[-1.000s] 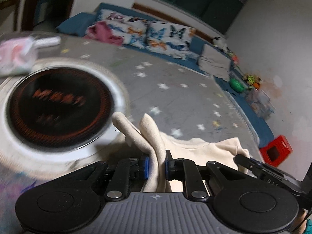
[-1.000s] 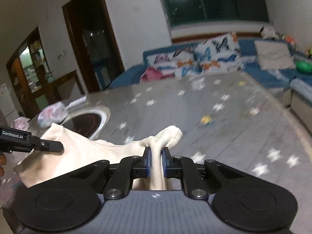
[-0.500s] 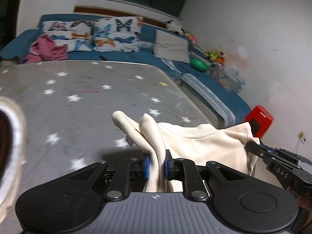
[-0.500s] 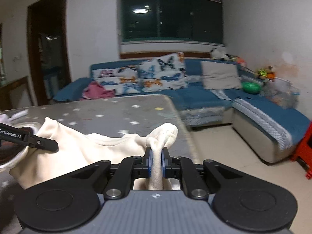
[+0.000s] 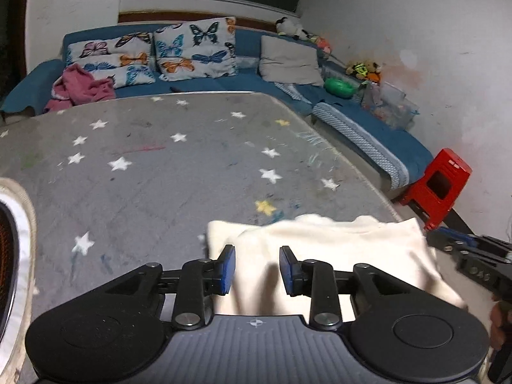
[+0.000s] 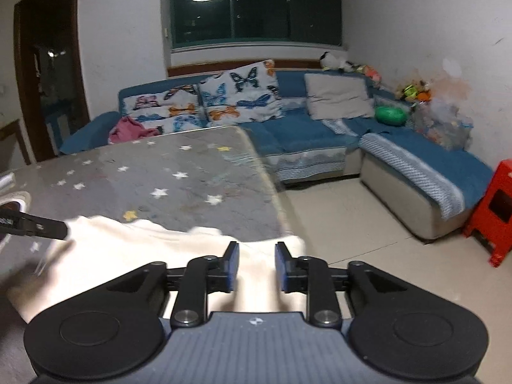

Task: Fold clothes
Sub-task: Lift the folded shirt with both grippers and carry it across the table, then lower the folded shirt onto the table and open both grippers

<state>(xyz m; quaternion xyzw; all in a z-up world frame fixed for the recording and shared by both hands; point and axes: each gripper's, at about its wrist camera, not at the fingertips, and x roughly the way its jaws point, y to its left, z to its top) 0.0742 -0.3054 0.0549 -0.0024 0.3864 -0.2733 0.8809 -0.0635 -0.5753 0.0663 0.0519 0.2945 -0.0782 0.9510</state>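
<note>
A cream garment (image 5: 329, 249) lies on the grey star-patterned table (image 5: 160, 166), near its right front corner. My left gripper (image 5: 257, 267) is open, its blue pads apart just above the garment's left part. My right gripper (image 6: 257, 265) is open over the garment (image 6: 134, 252) at its right edge by the table corner. Each gripper's tip shows in the other's view, the right gripper (image 5: 454, 246) at right and the left gripper (image 6: 35, 225) at left.
A round stove plate (image 5: 12, 243) sits in the table at the left. A blue sofa (image 6: 320, 134) with butterfly cushions runs behind and right of the table. A red stool (image 6: 492, 204) stands on the floor at the right.
Both grippers have opened and let go of the cream garment, which now lies flat on the table. Both views have swung right toward the sofa.
</note>
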